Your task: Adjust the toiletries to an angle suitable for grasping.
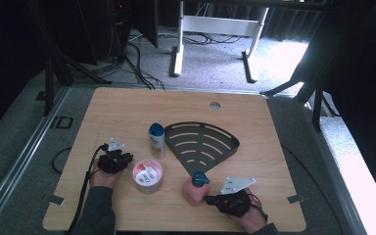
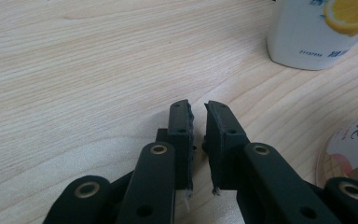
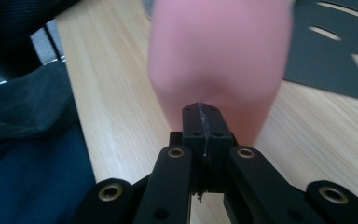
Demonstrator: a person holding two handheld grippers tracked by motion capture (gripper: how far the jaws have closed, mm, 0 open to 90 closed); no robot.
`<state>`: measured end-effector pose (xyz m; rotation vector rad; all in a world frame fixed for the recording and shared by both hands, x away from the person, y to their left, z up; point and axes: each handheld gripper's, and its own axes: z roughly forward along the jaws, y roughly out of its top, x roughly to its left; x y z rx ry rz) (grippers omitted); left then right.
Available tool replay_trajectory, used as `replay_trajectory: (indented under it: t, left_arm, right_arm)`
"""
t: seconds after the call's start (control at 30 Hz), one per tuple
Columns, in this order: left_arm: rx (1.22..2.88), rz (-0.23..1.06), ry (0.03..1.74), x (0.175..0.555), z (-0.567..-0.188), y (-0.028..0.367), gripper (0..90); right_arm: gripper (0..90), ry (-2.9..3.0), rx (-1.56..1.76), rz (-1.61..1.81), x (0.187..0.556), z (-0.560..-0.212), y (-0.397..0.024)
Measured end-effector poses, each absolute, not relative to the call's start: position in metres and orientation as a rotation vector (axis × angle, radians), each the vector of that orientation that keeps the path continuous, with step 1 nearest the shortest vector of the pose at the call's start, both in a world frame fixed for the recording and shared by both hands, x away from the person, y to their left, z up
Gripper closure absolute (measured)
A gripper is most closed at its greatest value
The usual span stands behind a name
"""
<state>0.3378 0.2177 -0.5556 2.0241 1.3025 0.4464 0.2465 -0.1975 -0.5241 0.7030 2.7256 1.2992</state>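
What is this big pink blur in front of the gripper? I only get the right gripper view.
Observer: It's a pink bottle with a teal pump top, standing upright on the table.
Operator: And the dark slotted thing beyond it?
Observer: That's a fan-shaped black tray, lying flat just behind the bottle.
Operator: Is anything else nearby?
Observer: A round tub sits to the left of the bottle, with the left gripper beside it.
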Motion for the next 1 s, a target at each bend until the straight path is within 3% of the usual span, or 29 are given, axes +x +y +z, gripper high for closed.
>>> replay_trajectory:
  t: [1.0]
  left_arm:
    - [2.015,0.430,1.298,0.338,-0.556,0.219,79.4]
  right_arm:
    - [90.0,2.716,0.545,1.226,0.300,-0.520,-0.130]
